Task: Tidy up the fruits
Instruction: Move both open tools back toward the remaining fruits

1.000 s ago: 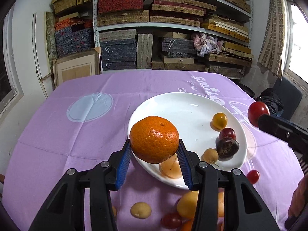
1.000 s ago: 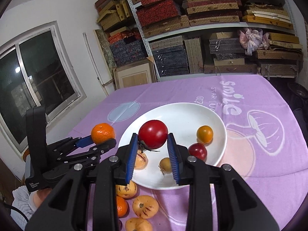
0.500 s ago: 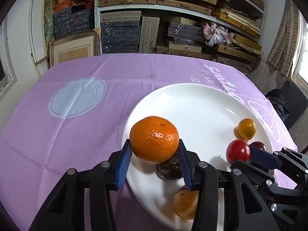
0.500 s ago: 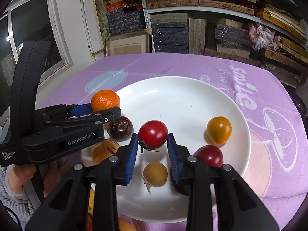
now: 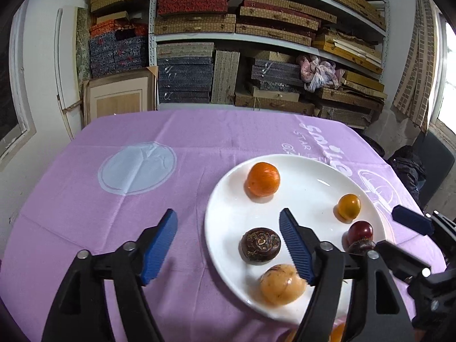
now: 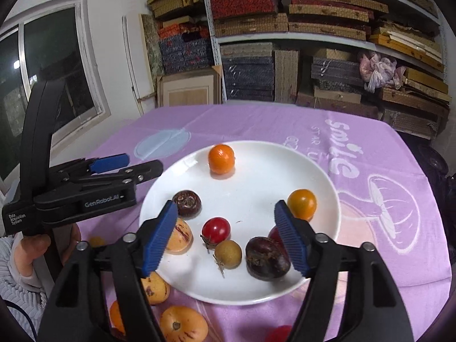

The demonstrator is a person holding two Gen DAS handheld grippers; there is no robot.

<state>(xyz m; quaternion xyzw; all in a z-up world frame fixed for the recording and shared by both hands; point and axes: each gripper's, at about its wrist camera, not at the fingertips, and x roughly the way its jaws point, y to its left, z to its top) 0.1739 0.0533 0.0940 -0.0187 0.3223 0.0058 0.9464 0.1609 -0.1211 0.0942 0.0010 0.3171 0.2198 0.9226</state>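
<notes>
A white plate (image 5: pixel 310 182) (image 6: pixel 256 188) on the purple cloth holds an orange mandarin (image 5: pixel 262 179) (image 6: pixel 221 159), a red tomato (image 6: pixel 216 230), a yellow-orange tomato (image 5: pixel 347 207) (image 6: pixel 302 203), a dark passion fruit (image 5: pixel 260 244) (image 6: pixel 186 202), a pale melon-like fruit (image 5: pixel 282 283) (image 6: pixel 178 236), a small brown fruit (image 6: pixel 228 253) and a dark purple fruit (image 6: pixel 266 258). My left gripper (image 5: pixel 228 242) is open and empty over the plate's left rim; it also shows in the right wrist view (image 6: pixel 114 165). My right gripper (image 6: pixel 225 238) is open and empty above the red tomato.
Several loose fruits lie on the cloth in front of the plate, among them pale striped ones (image 6: pixel 182 325) (image 6: pixel 154 287) and an orange one (image 6: pixel 115 316). Shelves of stacked boxes (image 5: pixel 256 42) stand behind the table. A window (image 6: pixel 42 71) is at the left.
My left gripper opened, left the mandarin on the plate's far side and drew back. My right gripper opened, left the red tomato on the plate and pulled back.
</notes>
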